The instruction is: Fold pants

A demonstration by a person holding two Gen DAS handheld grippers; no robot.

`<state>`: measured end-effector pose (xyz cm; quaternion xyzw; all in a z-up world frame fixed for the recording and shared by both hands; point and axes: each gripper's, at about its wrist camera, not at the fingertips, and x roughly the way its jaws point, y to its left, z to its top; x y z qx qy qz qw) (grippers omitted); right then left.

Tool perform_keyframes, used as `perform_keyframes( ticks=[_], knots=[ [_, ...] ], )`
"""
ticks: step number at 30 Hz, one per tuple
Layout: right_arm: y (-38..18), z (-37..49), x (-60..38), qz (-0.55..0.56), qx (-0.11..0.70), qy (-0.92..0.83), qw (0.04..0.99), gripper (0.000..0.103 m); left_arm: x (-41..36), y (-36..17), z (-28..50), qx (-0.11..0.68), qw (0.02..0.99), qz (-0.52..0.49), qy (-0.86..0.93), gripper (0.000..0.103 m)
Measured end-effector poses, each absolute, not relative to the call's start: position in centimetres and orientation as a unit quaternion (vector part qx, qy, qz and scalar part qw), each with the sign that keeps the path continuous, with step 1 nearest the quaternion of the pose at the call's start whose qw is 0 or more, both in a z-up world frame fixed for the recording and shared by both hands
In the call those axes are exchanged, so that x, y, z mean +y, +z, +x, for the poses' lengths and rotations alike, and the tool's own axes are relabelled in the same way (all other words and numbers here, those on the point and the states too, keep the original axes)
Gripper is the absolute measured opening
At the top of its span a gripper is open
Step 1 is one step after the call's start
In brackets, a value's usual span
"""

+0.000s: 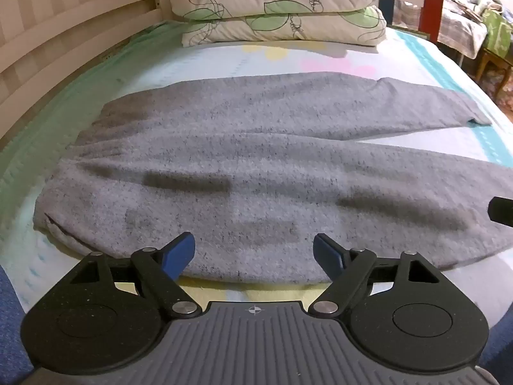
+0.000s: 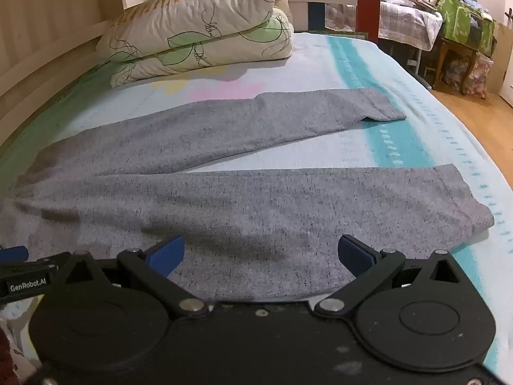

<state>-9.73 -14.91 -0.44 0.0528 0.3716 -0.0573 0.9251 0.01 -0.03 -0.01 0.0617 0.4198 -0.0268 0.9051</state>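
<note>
The grey sweatpants [image 1: 256,166] lie flat and unfolded on the bed [image 1: 426,64], on a pale sheet with turquoise and pastel marks. The waist is toward the wooden side rail [image 1: 48,41] and the two legs run out to the other side of the bed. The legs are spread in a narrow V, so a strip of sheet shows between them. In the right wrist view the far leg [image 2: 256,122] ends near a turquoise band of the sheet, and the near leg [image 2: 320,199] ends close to the edge of the mattress.

The left gripper [image 1: 255,253] is low at the near edge of the pants, by the waist part. Its two blue fingers [image 1: 181,252] stand wide apart and nothing is between them; I cannot tell if they touch the fabric. The right gripper [image 2: 261,252] is at the near leg, also with its blue fingers [image 2: 356,255] spread wide and holding nothing. The cloth passes in the gap of each gripper. A part of the left gripper shows at the left border of the right wrist view, just beside the right one.

At the head of the bed a folded quilt [image 1: 279,6] with green leaf drawings is stacked. Beyond the bed there is a wooden floor [image 2: 474,118] and a second bed with a checked cover [image 2: 400,22].
</note>
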Motion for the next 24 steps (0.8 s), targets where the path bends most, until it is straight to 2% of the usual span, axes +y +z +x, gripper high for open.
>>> perform_keyframes(
  ticks=[24],
  knots=[
    [-0.7, -9.4, -13.8, 0.016, 0.375, -0.065, 0.925, 0.103, -0.2, -0.8, 0.0, 0.43, 0.901, 0.052, -0.026, 0.08]
  ],
)
